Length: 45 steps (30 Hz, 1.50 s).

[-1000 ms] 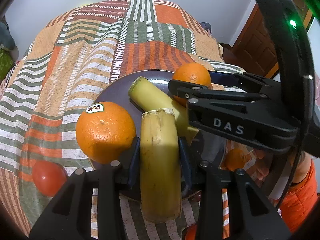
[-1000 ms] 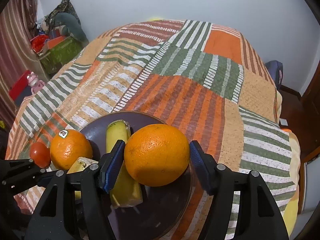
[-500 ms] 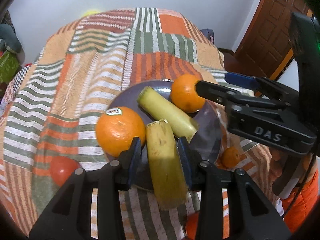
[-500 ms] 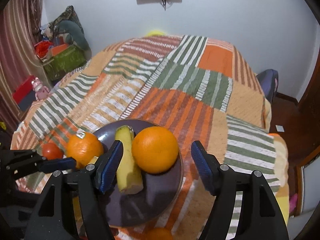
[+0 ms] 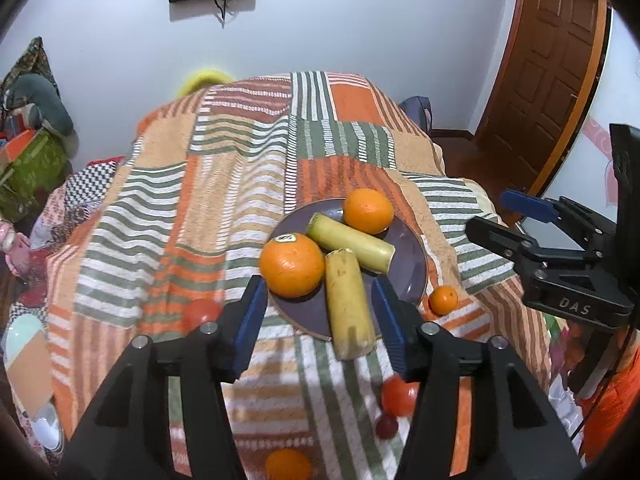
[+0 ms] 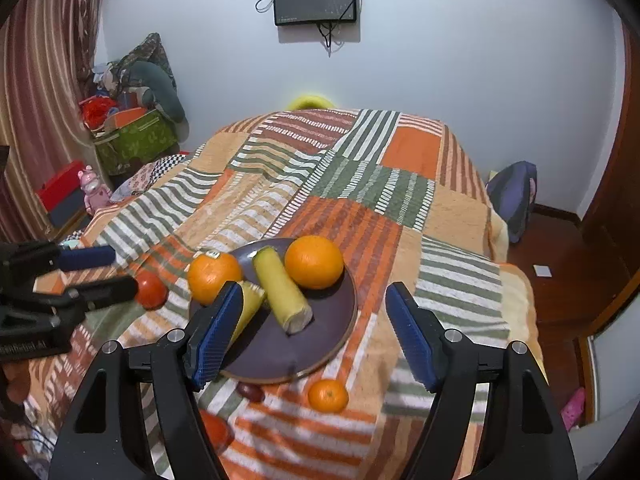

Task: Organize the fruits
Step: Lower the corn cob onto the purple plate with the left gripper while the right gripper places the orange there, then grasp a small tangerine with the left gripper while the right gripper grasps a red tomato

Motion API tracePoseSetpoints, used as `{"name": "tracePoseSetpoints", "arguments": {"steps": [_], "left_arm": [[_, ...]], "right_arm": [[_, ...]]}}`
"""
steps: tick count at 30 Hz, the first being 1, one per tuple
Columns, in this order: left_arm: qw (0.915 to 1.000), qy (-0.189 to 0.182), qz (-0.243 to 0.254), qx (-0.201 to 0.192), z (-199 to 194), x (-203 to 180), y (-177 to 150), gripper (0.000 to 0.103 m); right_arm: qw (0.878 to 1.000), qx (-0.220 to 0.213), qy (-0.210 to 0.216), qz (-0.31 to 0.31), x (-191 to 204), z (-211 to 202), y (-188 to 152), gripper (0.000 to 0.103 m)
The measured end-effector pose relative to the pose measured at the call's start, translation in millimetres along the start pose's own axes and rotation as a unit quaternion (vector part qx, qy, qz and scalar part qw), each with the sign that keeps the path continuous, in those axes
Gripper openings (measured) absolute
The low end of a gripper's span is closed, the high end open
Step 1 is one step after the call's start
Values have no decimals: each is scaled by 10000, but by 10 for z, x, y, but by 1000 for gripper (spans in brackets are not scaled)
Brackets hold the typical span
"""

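Left gripper (image 5: pixel 320 320) above plate (image 5: pixel 416 276), opening | right gripper (image 6: pixel 312 332) likewise, empty

Each black gripper (image 5: pixel 316 320) has 2 blue-padded fingers (image 5: pixel 249 320), silver screws (image 5: pixel 140 342), "DAS" lettering.

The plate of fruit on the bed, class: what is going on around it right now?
A person holds a gripper in each hand over a striped bedspread. The dark plate carries two oranges and two banana pieces. Both the left gripper and the right gripper hold nothing; their jaws are opening, clear of the fruit. Tomatoes and a small orange lie on the bedspread off the plate.
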<state>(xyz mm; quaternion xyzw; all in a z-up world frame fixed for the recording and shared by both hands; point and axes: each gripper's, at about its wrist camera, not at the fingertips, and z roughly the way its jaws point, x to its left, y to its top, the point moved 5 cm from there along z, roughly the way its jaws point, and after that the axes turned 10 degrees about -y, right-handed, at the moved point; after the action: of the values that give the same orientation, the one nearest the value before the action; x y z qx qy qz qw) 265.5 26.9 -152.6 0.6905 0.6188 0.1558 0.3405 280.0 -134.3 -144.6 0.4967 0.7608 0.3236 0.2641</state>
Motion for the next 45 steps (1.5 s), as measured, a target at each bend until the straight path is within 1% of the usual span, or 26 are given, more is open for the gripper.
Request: {"name": "tracePoseSetpoints", "arguments": {"steps": [6,8,11,13,16,20,26,29,31,33,34,36,40,42,43,45], "left_arm": [[9999,107,8,28,-243,58,-226,61],[9999,126,-28,91,-291,80,-318,62],[9997,124,-122,175,-369,115,-486,67],[9995,168,-150,228,-403,133,-592,67],[9990,176,-202,361,-391,159,-745,67],[9973,185,-306,636,-303,190,-985,67],[9946,143,-386,951,-155,240,-1278,67],[9927,77,-522,1081,-74,288,-1386,67],[9915,19,-627,1142,-30,323,-1438,64],[9908,-1,-647,1186,1,340,-1469,58],[9905,-20,-661,1203,14,347,-1485,57],[9902,-61,-681,1215,34,354,-1505,51],[9900,-221,-726,1191,64,336,-1529,46],[9901,-287,-703,1178,77,311,-1519,38],[9902,-315,-686,1172,83,296,-1515,37],[9909,-282,-628,1156,97,282,-1507,37]], "right_arm": [[9999,47,91,-15,120,-204,-207,73],[9998,101,183,0,185,-239,-294,73],[9992,183,354,16,303,-283,-426,73],[9987,258,444,9,368,-294,-510,73],[9972,421,626,4,487,-263,-633,73],[9955,626,707,-10,592,-140,-763,73],[9941,847,684,-12,660,-38,-923,73],[9929,967,697,-43,708,3,-1001,72],[9920,1038,719,-44,739,39,-1037,65],[9911,1117,731,-14,750,79,-1065,63],[9906,1148,739,1,753,96,-1073,59],[9892,1237,783,63,752,133,-1093,58],[9877,1349,782,64,773,185,-1125,56],[9869,1385,828,61,788,201,-1138,53],[9866,1391,852,66,794,203,-1139,51],[9856,1413,924,82,806,200,-1135,49]]}}
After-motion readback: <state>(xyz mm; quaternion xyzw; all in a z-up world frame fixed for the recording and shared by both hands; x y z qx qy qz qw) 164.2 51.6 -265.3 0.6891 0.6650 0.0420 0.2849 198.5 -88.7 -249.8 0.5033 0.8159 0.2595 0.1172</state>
